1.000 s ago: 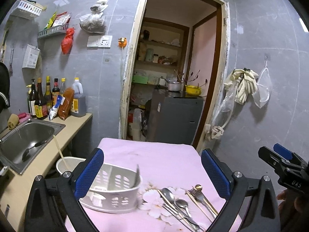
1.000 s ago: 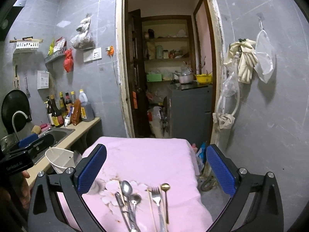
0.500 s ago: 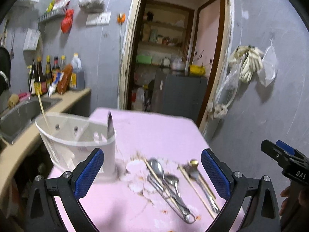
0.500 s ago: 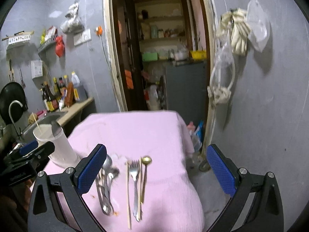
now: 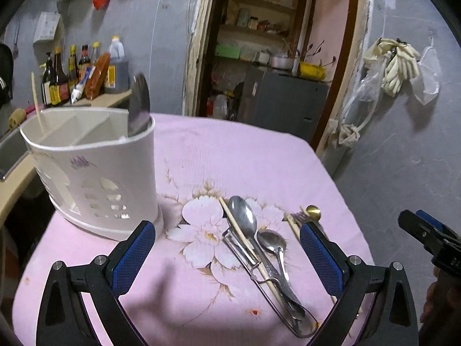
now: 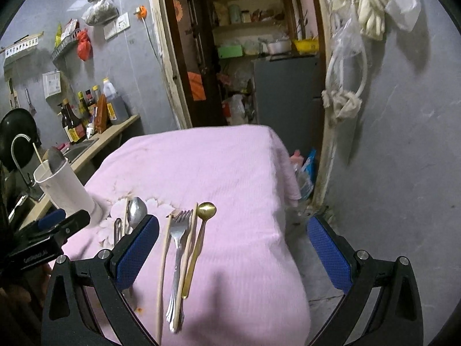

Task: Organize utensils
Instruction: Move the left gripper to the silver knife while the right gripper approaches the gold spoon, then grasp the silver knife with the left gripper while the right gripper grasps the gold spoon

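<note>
Several utensils lie on the pink tablecloth [image 5: 230, 161]. A large spoon [image 5: 245, 216], a small spoon [image 5: 272, 242], a chopstick [image 5: 245, 239] and a wire tongs [image 5: 259, 276] sit just ahead of my left gripper [image 5: 227, 253], which is open and empty. A white utensil holder [image 5: 95, 173] stands upright at the left with a knife blade [image 5: 138, 106] and one chopstick [image 5: 37, 103] in it. In the right wrist view, a fork [image 6: 178, 236], a gold spoon [image 6: 206, 210] and two chopsticks [image 6: 164, 259] lie just inside the left finger of my open, empty right gripper [image 6: 233, 249].
A counter with sauce bottles [image 5: 83, 69] and a sink lies left of the table. Behind it are an open doorway and a grey cabinet [image 5: 282, 101]. The table's right edge [image 6: 288, 173] drops to the floor beside a grey wall hung with gloves [image 5: 397, 66].
Both grippers have tilted down and come closer over the table. The utensils and the holder now look larger and nearer. Both stay open and empty.
</note>
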Demonstrator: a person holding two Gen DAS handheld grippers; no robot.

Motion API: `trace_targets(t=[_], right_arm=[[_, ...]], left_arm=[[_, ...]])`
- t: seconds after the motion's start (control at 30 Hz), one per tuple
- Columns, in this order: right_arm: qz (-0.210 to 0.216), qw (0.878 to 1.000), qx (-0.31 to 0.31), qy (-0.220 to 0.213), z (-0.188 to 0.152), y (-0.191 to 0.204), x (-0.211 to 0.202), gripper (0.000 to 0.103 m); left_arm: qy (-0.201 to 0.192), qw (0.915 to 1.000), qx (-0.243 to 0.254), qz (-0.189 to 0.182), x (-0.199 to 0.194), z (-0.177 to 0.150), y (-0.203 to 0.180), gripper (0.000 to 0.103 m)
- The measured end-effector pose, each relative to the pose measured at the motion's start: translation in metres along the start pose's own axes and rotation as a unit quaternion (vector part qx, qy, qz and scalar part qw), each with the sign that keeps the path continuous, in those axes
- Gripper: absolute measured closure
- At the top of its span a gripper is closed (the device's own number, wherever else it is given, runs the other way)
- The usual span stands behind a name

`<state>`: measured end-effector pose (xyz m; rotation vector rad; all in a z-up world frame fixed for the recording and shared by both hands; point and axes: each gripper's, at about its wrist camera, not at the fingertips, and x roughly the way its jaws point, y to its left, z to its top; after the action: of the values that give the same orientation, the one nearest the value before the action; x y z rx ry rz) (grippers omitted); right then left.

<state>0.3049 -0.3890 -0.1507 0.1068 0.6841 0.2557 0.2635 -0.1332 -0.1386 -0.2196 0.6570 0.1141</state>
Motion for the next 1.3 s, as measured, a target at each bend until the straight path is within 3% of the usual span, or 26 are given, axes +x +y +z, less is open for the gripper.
trace_targets(t=[0.03,0.17,0.3,0.43,0.5,0.6,0.7,0.93,1.07,1.23,1.3], right_arm=[[0.006,1.000,0.002,0.005,0.000,0.000,0.008,0.004],[0.021,0.999,-0.010,0.043,0.000,0.001,0.047,0.036],[0.038,0.996,-0.030,0.079,0.000,0.006,0.081,0.055],[0.052,0.993,-0.048,0.099,0.003,0.010,0.100,0.056],[0.060,0.991,-0.057,0.105,0.004,0.011,0.107,0.057],[0.071,0.988,-0.071,0.115,0.008,0.015,0.119,0.070],[0.085,0.986,-0.085,0.119,0.010,0.019,0.128,0.077],[0.128,0.977,-0.116,0.128,0.014,0.023,0.140,0.077],[0.137,0.972,-0.134,0.133,0.016,0.026,0.141,0.076],[0.120,0.968,-0.173,0.134,0.016,0.035,0.138,0.076],[0.124,0.968,-0.172,0.137,0.016,0.036,0.135,0.089]], left_arm=[[0.007,1.0000,-0.001,0.000,0.005,-0.001,0.000,0.006],[0.044,0.9990,-0.006,-0.004,0.025,-0.003,0.000,0.022],[0.075,0.9970,-0.016,-0.011,0.041,-0.006,0.002,0.037],[0.103,0.9940,-0.030,-0.021,0.055,-0.008,0.004,0.038],[0.114,0.9926,-0.034,-0.023,0.060,-0.009,0.005,0.045],[0.120,0.9919,-0.034,-0.026,0.064,-0.010,0.005,0.049],[0.125,0.9911,-0.028,-0.038,0.066,-0.009,0.003,0.049],[0.145,0.9866,-0.044,-0.060,0.073,-0.004,0.008,0.070],[0.151,0.9850,-0.051,-0.065,0.078,-0.004,0.009,0.071],[0.154,0.9866,-0.011,-0.052,0.083,-0.004,-0.002,0.071],[0.154,0.9867,-0.010,-0.051,0.083,-0.003,-0.003,0.071]])
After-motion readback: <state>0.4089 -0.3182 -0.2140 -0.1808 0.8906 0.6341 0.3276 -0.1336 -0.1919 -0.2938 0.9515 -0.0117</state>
